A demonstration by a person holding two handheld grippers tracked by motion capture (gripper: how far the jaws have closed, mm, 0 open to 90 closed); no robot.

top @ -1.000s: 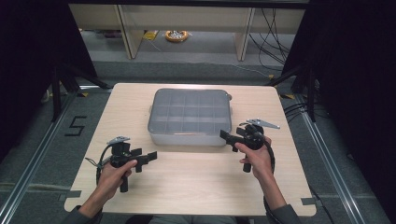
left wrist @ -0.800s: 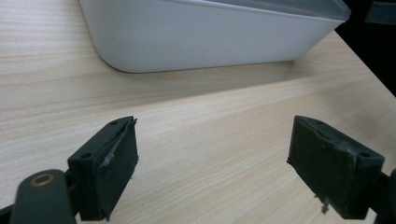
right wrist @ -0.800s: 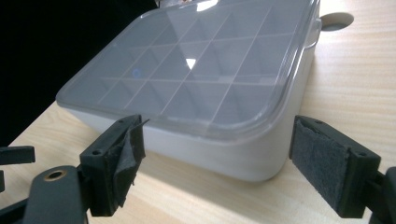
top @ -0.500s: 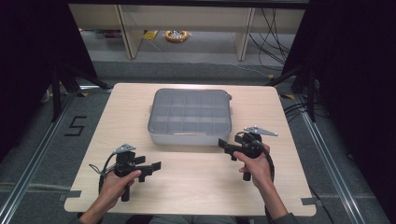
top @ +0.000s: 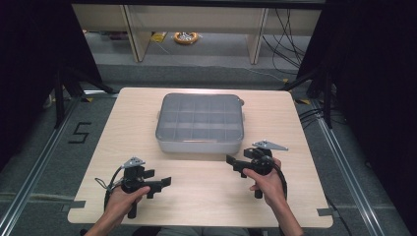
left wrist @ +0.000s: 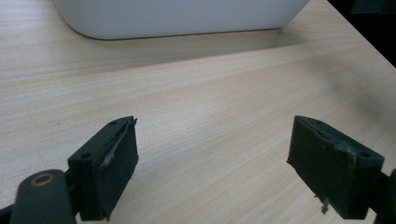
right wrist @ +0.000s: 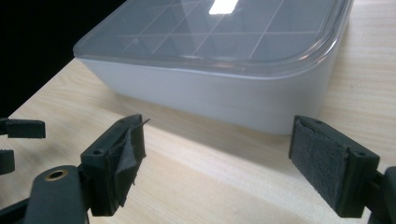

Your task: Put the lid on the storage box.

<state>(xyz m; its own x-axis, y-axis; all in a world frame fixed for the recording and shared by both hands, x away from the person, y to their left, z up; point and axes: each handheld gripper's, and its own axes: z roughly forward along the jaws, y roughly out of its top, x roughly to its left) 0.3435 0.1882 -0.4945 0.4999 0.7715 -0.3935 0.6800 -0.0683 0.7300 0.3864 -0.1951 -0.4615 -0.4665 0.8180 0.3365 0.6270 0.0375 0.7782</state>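
While both hands have drawn back toward the near edge of the tabletop (top: 201,196) over the last second, the lidded compartment box (top: 200,123) has stayed where it was, at the middle of the far half, its clear lid on. The left gripper (top: 164,182) has retreated furthest, from just off the box's near-left corner to a spot well apart from it near the front edge; the right gripper (top: 231,161) has slid back less and sits near the box's near-right corner without touching it. Both sets of jaws stand wide apart with nothing between them. I read this as a withdrawal to a resting pose rather than an approach: the box is untouched, so any handling of it is either finished or not yet begun. From the high view comes the whole layout, the grid of compartments under the lid, and the person's forearms entering from below. Seen from the left gripper (left wrist: 212,172), the box (left wrist: 177,18) is just a white wall at the top, with bare wood ahead of the open jaws. Looking along the right gripper (right wrist: 217,163), the box (right wrist: 219,93) appears much closer, with the lid's overhanging rim and a glare on top, and at far left a dark sliver that is probably the other gripper; whether the compartments hold anything I cannot tell
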